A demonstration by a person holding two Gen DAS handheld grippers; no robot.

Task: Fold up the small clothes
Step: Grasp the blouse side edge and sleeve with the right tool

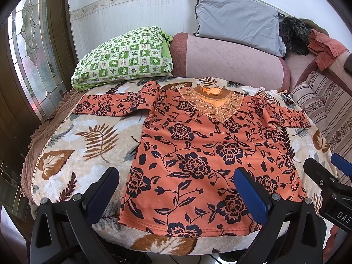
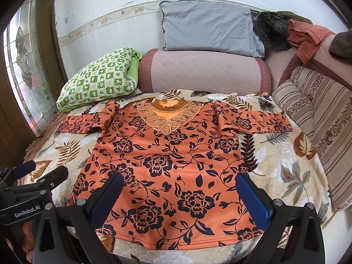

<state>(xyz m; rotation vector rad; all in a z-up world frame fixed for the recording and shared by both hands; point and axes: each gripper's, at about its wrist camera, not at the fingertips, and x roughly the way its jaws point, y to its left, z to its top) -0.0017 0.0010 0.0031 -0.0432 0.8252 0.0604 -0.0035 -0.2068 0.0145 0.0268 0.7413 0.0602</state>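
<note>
An orange top with dark flowers and a lace collar [image 1: 211,151] [image 2: 167,167] lies flat, face up, on a leaf-print blanket, both sleeves spread out sideways, hem nearest me. My left gripper [image 1: 176,189] hovers open above the hem's left half, nothing between its blue pads. My right gripper [image 2: 180,195] hovers open over the hem's middle, also holding nothing. In the left wrist view the right gripper [image 1: 330,171] shows at the right edge; in the right wrist view the left gripper [image 2: 37,171] shows at the left edge.
The leaf-print blanket [image 1: 83,136] [image 2: 292,165] covers a low surface. Behind it lie a green checked pillow [image 1: 125,57], a pink quilted bolster [image 1: 233,59] and a grey pillow [image 1: 237,19]. A striped cushion [image 2: 319,114] sits at the right, a glass door [image 1: 28,50] at the left.
</note>
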